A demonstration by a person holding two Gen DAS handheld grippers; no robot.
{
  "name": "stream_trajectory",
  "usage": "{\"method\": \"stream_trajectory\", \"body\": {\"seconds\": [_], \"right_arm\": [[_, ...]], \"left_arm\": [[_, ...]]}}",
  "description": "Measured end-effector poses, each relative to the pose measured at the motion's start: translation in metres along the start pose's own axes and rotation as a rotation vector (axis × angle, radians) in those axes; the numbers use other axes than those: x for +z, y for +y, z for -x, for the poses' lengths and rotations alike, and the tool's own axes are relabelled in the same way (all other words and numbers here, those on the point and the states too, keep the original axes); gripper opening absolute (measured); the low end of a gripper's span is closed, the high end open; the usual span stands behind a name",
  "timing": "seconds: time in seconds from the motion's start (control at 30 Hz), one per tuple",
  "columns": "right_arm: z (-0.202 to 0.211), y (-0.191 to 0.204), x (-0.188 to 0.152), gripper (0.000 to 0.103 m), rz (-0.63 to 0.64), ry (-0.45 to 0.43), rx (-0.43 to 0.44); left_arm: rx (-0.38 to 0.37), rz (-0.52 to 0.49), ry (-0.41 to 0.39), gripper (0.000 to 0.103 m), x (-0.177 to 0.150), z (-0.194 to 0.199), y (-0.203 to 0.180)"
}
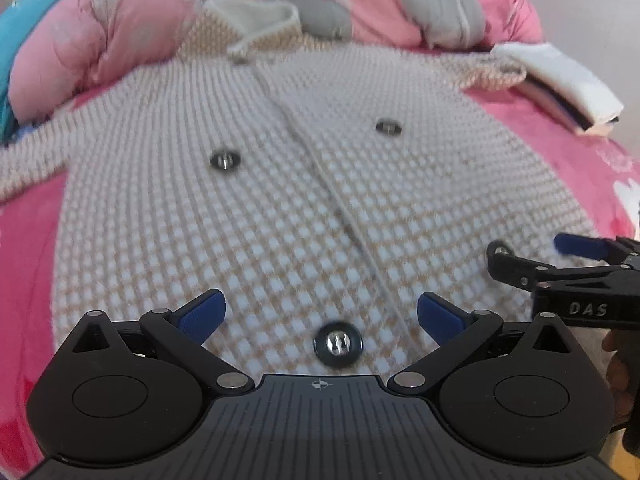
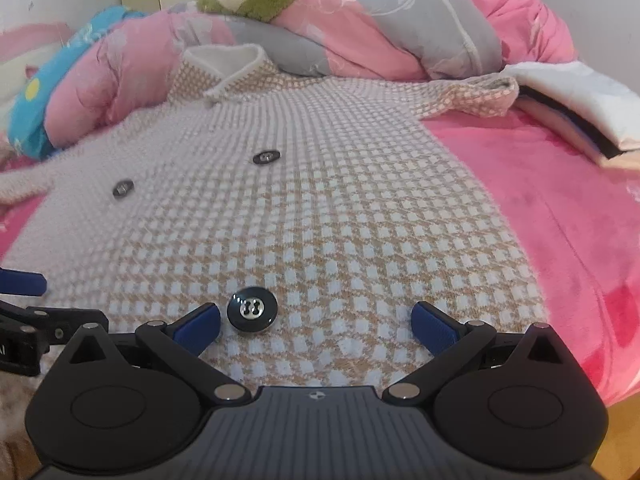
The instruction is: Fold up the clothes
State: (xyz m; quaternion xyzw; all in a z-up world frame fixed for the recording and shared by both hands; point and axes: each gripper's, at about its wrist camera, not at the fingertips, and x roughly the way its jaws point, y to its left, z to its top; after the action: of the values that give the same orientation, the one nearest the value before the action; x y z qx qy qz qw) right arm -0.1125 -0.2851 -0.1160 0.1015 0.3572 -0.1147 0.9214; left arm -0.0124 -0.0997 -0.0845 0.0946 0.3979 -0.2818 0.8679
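Two grippers, both spread wide and holding nothing: I see the left gripper (image 1: 321, 316) and right gripper (image 2: 316, 326) over the hem of the beige-and-white checked knit cardigan (image 1: 248, 208). It lies flat on the pink plush bedspread (image 2: 560, 208), long axis running away from me, collar farthest. Its left sleeve is cut off. "DAS" reads on the right gripper's side.

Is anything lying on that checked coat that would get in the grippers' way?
Nothing visible. The coat lies flat and bare on the pink bed. The left gripper and right gripper are both open at its hem.
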Motion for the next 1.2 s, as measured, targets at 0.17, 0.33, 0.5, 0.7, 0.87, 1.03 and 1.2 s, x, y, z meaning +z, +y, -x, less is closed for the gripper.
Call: {"method": "stream_trajectory", "body": {"seconds": [0.17,0.33,0.5,0.7,0.87,1.03,1.2], "right_arm": [[0.016,-0.021,0.02,0.103,-0.04,-0.077,0.033],[0.032,-0.05,0.065,0.103,0.004,-0.21,0.011],[0.02,-0.086,0.14,0.103,0.067,-0.301,-0.025],[-0.062,-0.122,0.224,0.089,0.155,-0.274,-0.131],[-0.152,-0.135,0.266,0.062,0.216,-0.172,-0.216],[-0.228,-0.141,0.289,0.049,0.268,-0.058,-0.265],[-0.276,-0.141,0.294,0.049,0.31,0.05,-0.286]], "left_arm": [[-0.055,-0.035,-0.151,0.103,0.025,0.006,-0.003],[-0.101,-0.057,-0.277,0.102,0.063,-0.015,-0.01],[-0.142,-0.034,-0.32,0.096,0.094,-0.057,-0.024],[-0.17,0.024,-0.251,0.06,0.097,-0.112,-0.02],[-0.189,0.067,-0.206,0.056,0.088,-0.134,-0.01],[-0.219,0.091,-0.211,0.057,0.087,-0.139,-0.003],[-0.233,0.099,-0.215,0.057,0.087,-0.141,0.0]]}}
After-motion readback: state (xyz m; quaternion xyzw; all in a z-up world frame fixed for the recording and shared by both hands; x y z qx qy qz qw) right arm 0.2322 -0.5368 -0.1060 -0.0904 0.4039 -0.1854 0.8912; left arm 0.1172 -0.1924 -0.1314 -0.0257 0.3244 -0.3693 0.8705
